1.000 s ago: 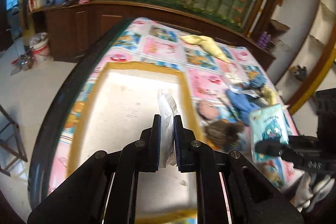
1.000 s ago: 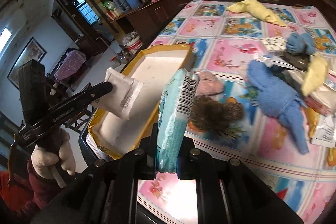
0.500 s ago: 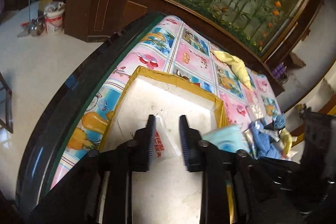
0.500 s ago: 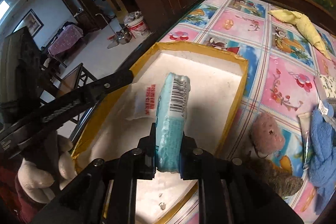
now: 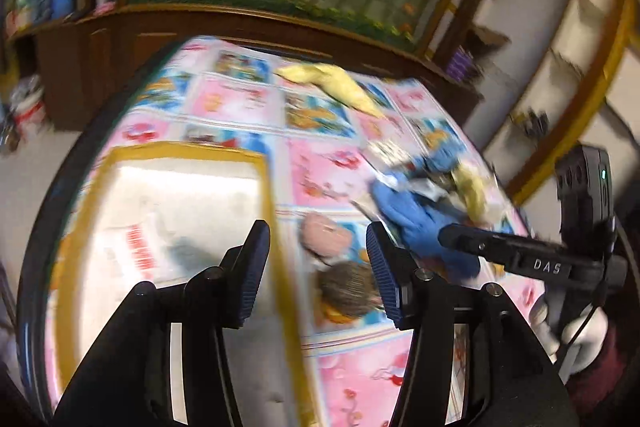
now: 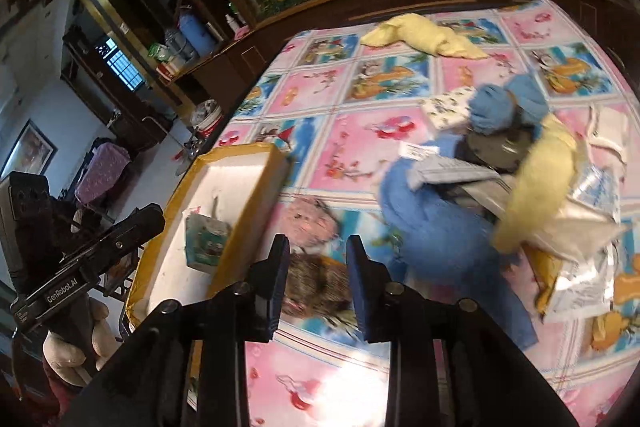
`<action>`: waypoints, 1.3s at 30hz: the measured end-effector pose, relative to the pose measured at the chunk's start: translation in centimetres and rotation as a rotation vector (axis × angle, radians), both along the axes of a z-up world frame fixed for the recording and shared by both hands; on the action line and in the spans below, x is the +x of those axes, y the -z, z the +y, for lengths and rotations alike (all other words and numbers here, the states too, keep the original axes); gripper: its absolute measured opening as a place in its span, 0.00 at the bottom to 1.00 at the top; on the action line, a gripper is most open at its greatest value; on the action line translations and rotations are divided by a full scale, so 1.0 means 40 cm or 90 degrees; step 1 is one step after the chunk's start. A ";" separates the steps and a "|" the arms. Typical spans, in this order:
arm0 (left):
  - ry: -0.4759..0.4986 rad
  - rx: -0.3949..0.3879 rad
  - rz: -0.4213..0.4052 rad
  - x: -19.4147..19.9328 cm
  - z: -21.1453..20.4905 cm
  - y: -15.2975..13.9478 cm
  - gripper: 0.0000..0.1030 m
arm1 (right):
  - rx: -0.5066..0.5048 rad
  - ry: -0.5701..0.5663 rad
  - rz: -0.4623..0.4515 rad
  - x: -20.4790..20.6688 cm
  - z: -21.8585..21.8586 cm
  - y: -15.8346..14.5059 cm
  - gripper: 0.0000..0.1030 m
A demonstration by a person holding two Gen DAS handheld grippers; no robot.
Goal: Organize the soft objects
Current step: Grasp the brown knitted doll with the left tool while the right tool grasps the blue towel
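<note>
We are between picks: both grippers hang empty over the patterned cloth [image 6: 360, 131]. Our left gripper [image 5: 318, 267] has its jaws spread wide, straddling the yellow rim of the white tray [image 5: 276, 227]; our right gripper [image 6: 318, 275] is parted too, nothing between its pads. Two packets already lie in the tray, the white one with red print [image 5: 140, 247] and the teal tissue pack [image 6: 206, 241]. What remains sits on the cloth: a brown furry toy [image 6: 320, 287] just ahead of the right jaws, a pink plush [image 6: 316, 219] beyond it, and the blue cloth [image 6: 436, 239] in the heap (much blurred). Next, we judge, the right gripper should drop onto the brown toy and close.
</note>
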State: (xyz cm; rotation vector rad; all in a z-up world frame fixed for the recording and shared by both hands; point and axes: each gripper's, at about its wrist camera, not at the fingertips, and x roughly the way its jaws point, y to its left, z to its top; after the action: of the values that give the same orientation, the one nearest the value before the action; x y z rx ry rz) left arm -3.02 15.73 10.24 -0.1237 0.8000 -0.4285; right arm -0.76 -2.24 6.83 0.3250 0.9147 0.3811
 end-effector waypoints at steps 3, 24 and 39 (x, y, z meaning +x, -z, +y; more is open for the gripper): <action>0.063 0.089 0.004 0.005 -0.132 0.044 0.49 | 0.020 0.023 0.023 -0.026 -0.067 0.035 0.28; 0.233 0.208 0.037 -0.093 -0.283 0.136 0.52 | 0.093 0.091 0.020 -0.121 -0.319 0.100 0.28; 0.202 0.265 0.010 -0.124 -0.361 0.185 0.50 | 0.008 0.034 -0.013 -0.054 -0.202 0.066 0.28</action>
State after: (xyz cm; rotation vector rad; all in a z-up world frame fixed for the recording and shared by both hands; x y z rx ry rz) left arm -7.98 1.29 2.85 0.3920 0.9125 -0.5505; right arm -2.94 -10.33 4.18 0.3560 0.8821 0.3408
